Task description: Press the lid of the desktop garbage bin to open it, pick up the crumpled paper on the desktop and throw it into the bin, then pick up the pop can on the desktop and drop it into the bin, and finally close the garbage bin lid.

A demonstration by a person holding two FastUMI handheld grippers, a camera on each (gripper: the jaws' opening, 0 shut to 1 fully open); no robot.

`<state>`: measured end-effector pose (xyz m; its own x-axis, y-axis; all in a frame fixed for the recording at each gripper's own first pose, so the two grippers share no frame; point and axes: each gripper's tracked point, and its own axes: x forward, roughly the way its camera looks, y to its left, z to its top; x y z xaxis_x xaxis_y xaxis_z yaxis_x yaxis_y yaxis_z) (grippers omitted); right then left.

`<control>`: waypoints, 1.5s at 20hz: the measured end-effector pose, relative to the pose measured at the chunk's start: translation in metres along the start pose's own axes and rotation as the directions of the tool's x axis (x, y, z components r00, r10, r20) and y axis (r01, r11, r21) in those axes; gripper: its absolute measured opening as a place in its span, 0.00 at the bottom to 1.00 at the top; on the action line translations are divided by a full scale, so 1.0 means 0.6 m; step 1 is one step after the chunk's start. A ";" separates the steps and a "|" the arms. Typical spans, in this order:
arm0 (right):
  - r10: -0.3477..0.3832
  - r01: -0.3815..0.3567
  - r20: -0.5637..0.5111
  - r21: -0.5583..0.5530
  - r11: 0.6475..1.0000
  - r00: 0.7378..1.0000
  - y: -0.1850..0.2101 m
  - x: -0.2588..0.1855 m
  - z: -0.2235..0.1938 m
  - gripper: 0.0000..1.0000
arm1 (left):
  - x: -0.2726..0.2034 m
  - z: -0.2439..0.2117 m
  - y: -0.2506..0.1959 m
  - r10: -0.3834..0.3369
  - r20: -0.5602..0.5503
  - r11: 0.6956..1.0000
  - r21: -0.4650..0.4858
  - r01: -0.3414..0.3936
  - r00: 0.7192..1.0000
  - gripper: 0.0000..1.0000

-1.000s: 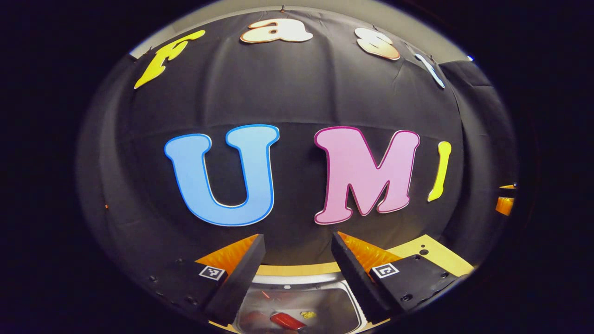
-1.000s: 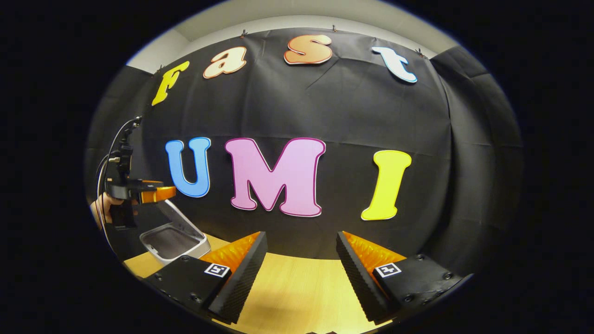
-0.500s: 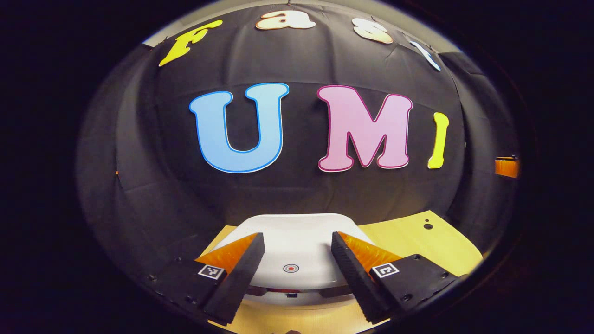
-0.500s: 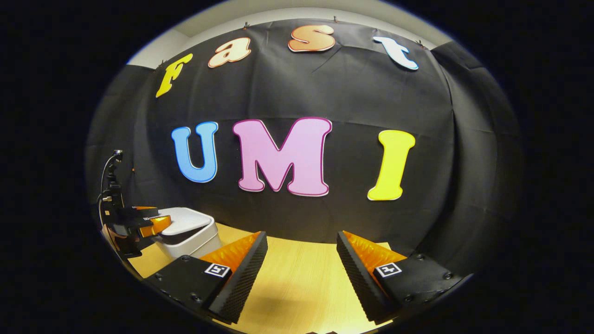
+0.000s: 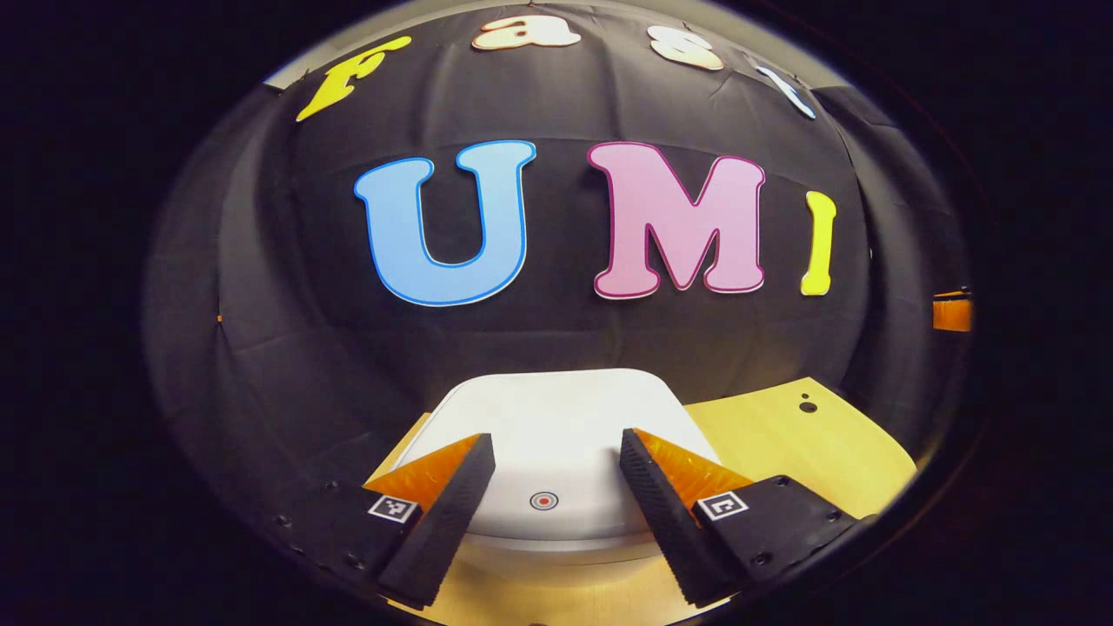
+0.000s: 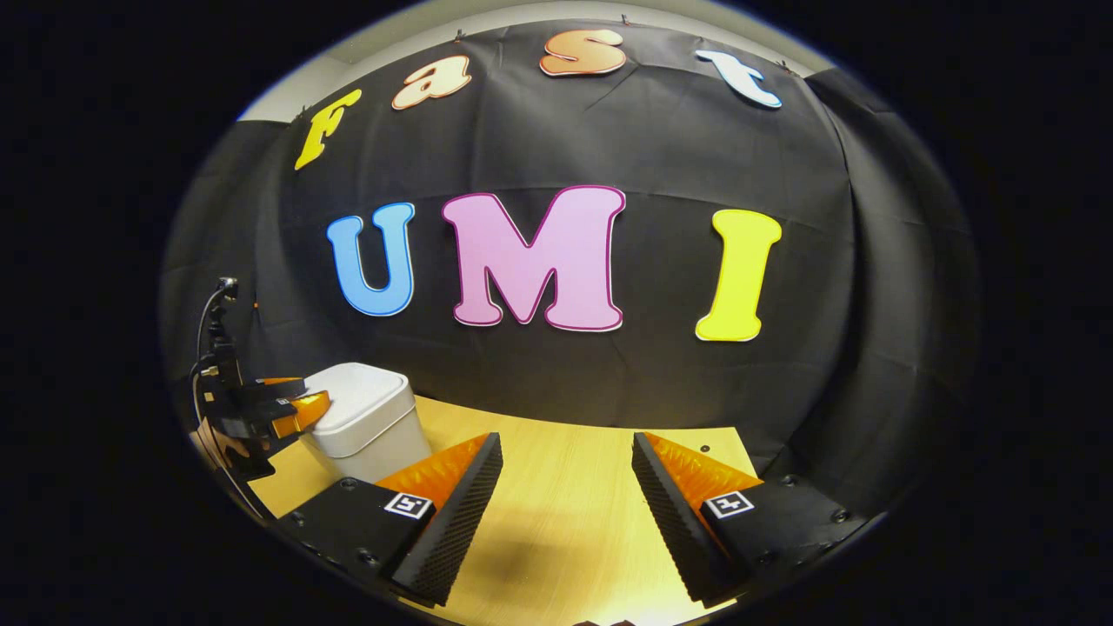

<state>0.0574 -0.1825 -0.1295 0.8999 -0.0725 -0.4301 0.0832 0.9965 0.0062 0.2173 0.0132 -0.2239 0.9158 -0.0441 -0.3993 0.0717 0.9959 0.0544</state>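
The white desktop bin (image 6: 365, 426) stands at the left of the wooden table, with its lid (image 5: 556, 435) lying flat and closed. A small red ring mark (image 5: 543, 500) sits near the lid's front edge. My left gripper (image 5: 552, 456) is open, its fingers resting low over the lid's front, one on each side of the ring mark. From the right gripper view the left gripper (image 6: 291, 413) touches the lid's near edge, a hand behind it. My right gripper (image 6: 565, 461) hovers open over bare table, well right of the bin, holding nothing.
The wooden table (image 6: 565, 522) runs back to the black cloth wall. A small dark hole (image 5: 807, 406) marks the table's far right corner. An orange part (image 5: 950, 313) of the other gripper shows at the far right of the left gripper view.
The bin lid, open a second ago with trash visible inside, has swung down and now lies shut under my left gripper. The right gripper has dipped slightly.
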 end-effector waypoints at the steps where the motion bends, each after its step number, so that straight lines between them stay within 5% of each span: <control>1: -0.002 0.002 0.005 0.003 1.000 1.000 -0.002 -0.002 0.002 0.97 | 0.004 0.000 -0.002 -0.003 -0.003 1.000 -0.001 0.003 1.000 1.00; 9: -0.005 0.004 0.042 0.030 1.000 0.999 0.030 -0.029 0.000 0.97 | -0.016 0.026 -0.005 0.051 0.101 0.999 -0.017 -0.050 0.994 0.99; 19: -0.065 0.067 0.232 -0.001 0.998 0.971 0.107 -0.189 0.065 0.97 | -0.275 0.177 -0.081 0.057 0.335 0.995 -0.101 -0.024 0.940 0.95; 30: -0.071 0.087 0.314 -0.037 0.996 0.947 0.185 -0.340 0.036 0.96 | -0.484 0.090 -0.097 0.031 0.356 0.998 -0.063 -0.009 0.934 0.95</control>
<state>-0.1078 -0.0581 -0.0218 0.9806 -0.1521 -0.1237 0.1449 0.9873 -0.0650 -0.0313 -0.0361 -0.0618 0.9982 -0.0385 -0.0454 0.0386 0.9993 0.0005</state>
